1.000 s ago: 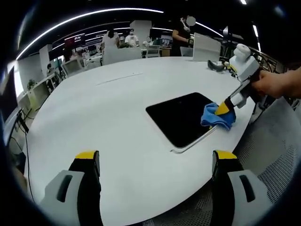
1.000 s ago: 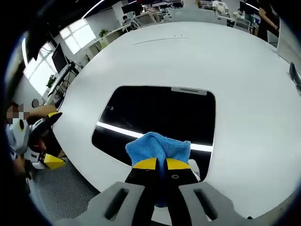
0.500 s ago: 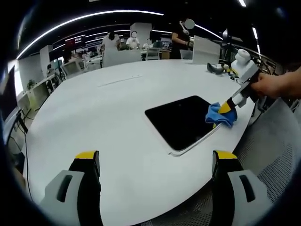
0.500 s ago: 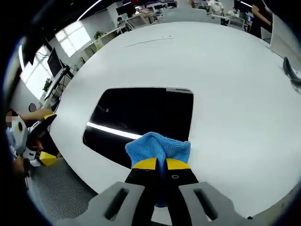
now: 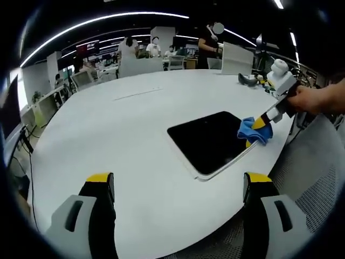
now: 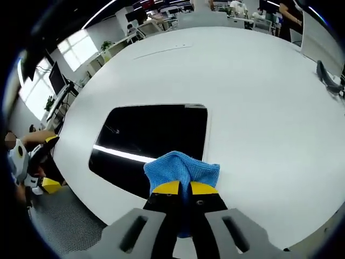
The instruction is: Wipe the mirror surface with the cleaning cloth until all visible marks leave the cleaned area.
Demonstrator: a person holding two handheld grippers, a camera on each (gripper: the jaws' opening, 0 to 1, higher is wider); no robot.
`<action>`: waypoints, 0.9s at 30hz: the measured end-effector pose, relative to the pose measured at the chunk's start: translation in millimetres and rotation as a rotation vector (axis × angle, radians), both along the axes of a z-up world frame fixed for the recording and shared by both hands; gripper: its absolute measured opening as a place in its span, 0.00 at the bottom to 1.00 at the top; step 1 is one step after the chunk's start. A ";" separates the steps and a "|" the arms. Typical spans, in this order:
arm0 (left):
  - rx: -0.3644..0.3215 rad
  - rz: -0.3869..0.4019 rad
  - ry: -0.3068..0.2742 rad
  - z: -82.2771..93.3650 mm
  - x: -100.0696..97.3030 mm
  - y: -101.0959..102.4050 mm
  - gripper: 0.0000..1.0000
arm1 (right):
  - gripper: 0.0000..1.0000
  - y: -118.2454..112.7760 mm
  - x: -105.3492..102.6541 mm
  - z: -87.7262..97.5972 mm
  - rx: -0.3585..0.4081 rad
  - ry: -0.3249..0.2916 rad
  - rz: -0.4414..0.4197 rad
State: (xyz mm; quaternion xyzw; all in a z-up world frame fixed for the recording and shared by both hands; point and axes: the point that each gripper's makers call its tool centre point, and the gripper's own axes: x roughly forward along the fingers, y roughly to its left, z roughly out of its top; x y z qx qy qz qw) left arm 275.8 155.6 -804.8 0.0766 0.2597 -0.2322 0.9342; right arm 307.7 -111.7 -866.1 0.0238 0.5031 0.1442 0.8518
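Blue cleaning cloth [image 6: 182, 168] is pinched between my right gripper's [image 6: 180, 188] yellow-tipped jaws, bunched up just ahead of the tips. It's pressed on the near right corner of the mirror [image 6: 151, 137], overlapping the edge onto the white table [image 6: 259, 124]. Mirror is a dark rounded rectangle lying flat, 1 bright light streak reflected across it; I can't make out marks on it at this resolution.

Left gripper [image 5: 178, 186] hangs over the near table edge, jaws spread wide, nothing between them, well apart from the mirror [image 5: 207, 140]. From that side I see the right gripper [image 5: 262, 120] coming in at an angle with a hand [image 5: 312, 100] on it, cloth [image 5: 252, 131] on the mirror's far-right edge.

Further back on the table: a dark object [image 5: 248, 79] near the far rim. Beyond that, office desks and people [image 5: 141, 46], too small to detail.
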 end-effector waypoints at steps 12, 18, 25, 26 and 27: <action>-0.037 -0.051 0.053 -6.0 -5.8 -9.6 0.99 | 0.00 -0.8 48.8 -0.7 -0.024 -0.035 -0.026; -0.025 -0.045 0.066 -9.7 -6.2 -7.2 0.99 | 0.00 -2.6 79.9 -0.3 -0.029 -0.057 -0.032; -0.025 0.010 0.046 -7.4 -1.3 2.5 0.99 | 0.00 -3.4 104.1 0.1 -0.026 -0.064 -0.047; -0.017 0.003 0.045 -7.1 -1.8 1.3 0.99 | 0.00 -3.2 106.1 0.2 -0.030 -0.065 -0.042; -0.014 0.011 0.039 -6.0 -0.7 3.1 0.99 | 0.00 -3.0 108.6 0.2 -0.034 -0.065 -0.039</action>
